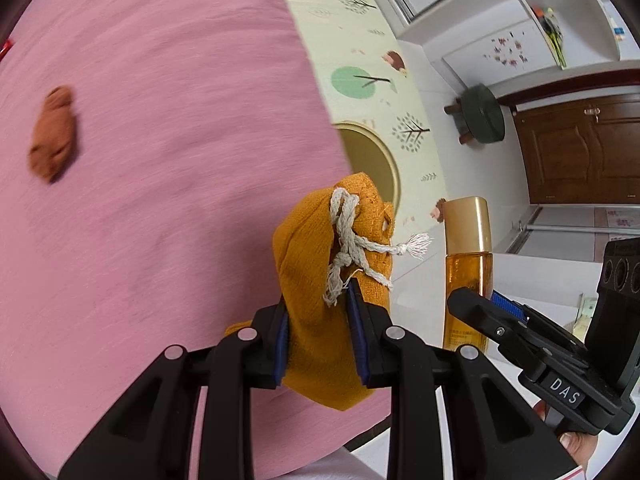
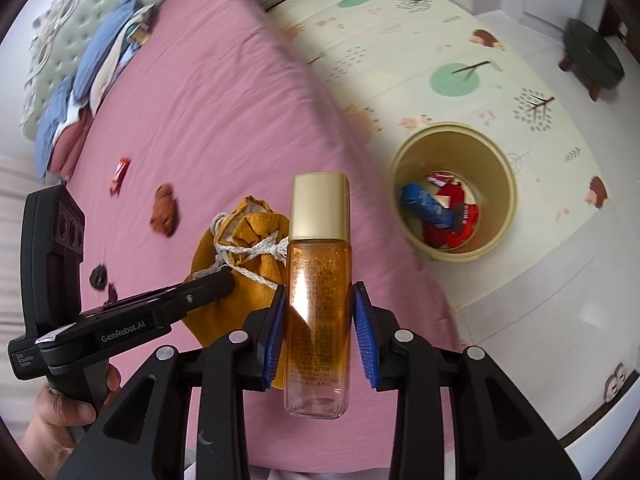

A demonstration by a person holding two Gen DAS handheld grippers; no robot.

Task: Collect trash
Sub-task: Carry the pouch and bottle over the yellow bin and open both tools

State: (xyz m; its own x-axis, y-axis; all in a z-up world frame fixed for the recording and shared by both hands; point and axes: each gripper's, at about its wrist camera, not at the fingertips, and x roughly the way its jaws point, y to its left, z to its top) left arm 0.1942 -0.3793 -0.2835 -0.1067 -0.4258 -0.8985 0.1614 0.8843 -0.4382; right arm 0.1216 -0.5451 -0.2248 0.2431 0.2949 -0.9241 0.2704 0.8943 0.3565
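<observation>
Amber bottle (image 2: 318, 276), upright, is pinched in the right hand-held gripper (image 2: 319, 332), nearer the bin (image 2: 502, 184) beyond the bed's edge; left hand-held gripper (image 1: 318, 344) pinches the pouch (image 1: 320, 280).

Colours: pink bed, mustard and amber items, cream bin, patterned mat.

Sheet (image 2: 208, 92) plain pink. Pouch (image 1: 316, 280) mustard yellow knit, off-white cord (image 1: 348, 240). Bottle (image 2: 318, 292) clear amber, pale gold cap (image 2: 319, 206). Both grippers black with blue pads (image 2: 364, 336). Bin (image 2: 500, 184) cream; inside, red and blue wrappers (image 2: 440, 208). Mat (image 2: 460, 40) cream, printed with mint-green round trees, grey line trees, brown hedgehogs. On the sheet: rust-brown wad (image 1: 54, 132), red wrapper (image 2: 120, 174), small dark scrap (image 2: 99, 276). Stool (image 1: 482, 114) dark green, brown legs. Door (image 1: 580, 148) dark brown wood. Headboard (image 2: 64, 32) pale green, tufted; pillows (image 2: 100, 60) blue.
</observation>
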